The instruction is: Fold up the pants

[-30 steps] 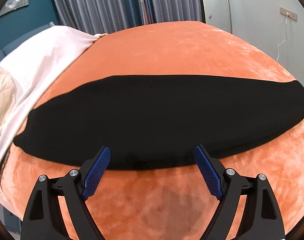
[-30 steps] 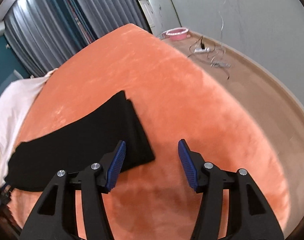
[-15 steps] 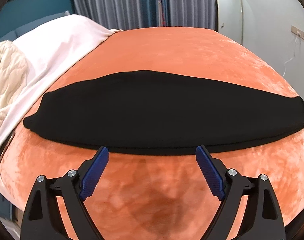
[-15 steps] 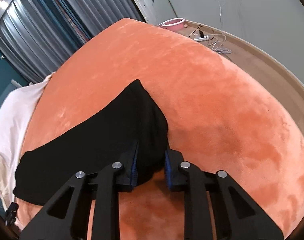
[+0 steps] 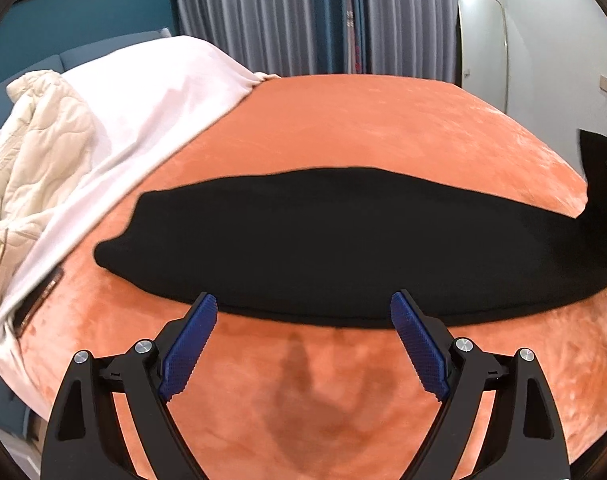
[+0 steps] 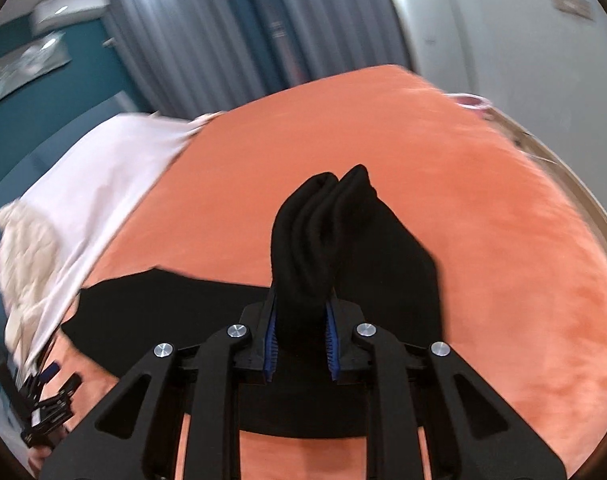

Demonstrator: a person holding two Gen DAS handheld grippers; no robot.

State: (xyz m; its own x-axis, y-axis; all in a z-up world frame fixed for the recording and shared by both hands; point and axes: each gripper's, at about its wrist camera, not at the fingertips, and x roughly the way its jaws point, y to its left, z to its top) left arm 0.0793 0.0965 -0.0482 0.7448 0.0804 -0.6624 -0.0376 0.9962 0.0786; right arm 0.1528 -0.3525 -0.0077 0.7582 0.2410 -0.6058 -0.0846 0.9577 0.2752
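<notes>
At the far left of the left-wrist view you had a cream quilt point(image 5: 39, 152) bunched against the pillow end, with a white sheet point(image 5: 143, 108) draped from it down onto the orange blanket point(image 5: 343, 120). Nothing lay between your grippers and the pants point(image 5: 343, 248), which stretched as a long black band across the blanket, their left end close to the sheet's edge and their right end rising off the bed at the frame's right edge.

Your left gripper point(image 5: 303, 328) pointed down at the near edge of the pants with its jaws spread wide and nothing between them; the blue pads point(image 5: 187, 344) sat just at the fabric's hem without pressing it. Your right gripper point(image 6: 301, 340) had just been closing and was clenched on one end of the pants, the black cloth point(image 6: 323, 236) bunched up between the jaws and standing in two folded peaks above them, lifted clear of the blanket.

In the right-wrist view your left gripper point(image 6: 51, 404) showed small at the lower left. Behind the bed hung grey curtains point(image 5: 303, 16), with a teal wall point(image 5: 83, 20) to their left and a pale wall point(image 5: 563, 40) to their right.
</notes>
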